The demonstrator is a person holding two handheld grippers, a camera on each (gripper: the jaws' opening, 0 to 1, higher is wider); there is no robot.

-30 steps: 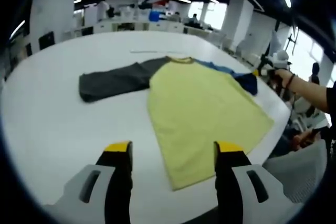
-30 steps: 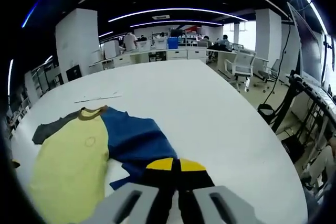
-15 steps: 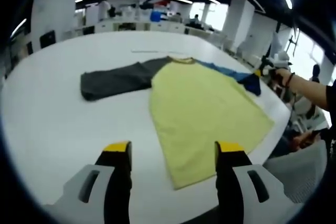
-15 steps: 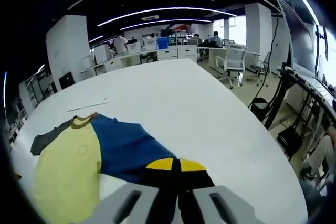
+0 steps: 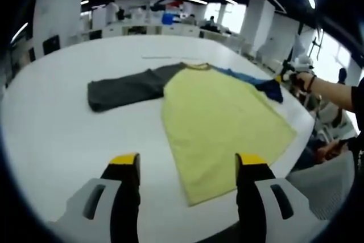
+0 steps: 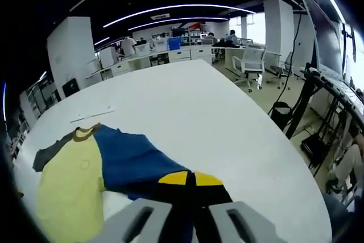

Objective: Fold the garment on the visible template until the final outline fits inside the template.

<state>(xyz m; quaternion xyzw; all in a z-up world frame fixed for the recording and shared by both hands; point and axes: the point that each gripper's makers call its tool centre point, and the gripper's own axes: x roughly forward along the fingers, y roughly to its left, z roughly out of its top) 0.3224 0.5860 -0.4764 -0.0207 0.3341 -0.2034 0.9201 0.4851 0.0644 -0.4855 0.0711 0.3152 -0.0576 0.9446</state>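
Yellow-tipped right gripper (image 6: 190,179) pinched shut on blue sleeve (image 6: 133,160) end, near right edge of white table (image 6: 227,123). Left gripper (image 5: 186,166) jaws wide apart, holding nothing, hovering over near table edge just short of shirt (image 5: 219,120) hem. Shirt spread flat mid-table, grey sleeve (image 5: 122,88) stretched toward left edge. Likely soft, light, limp cloth; best gripped at cuffs, hem corners. Since a second ago, blue sleeve drawn slightly outward; left gripper barely shifted.
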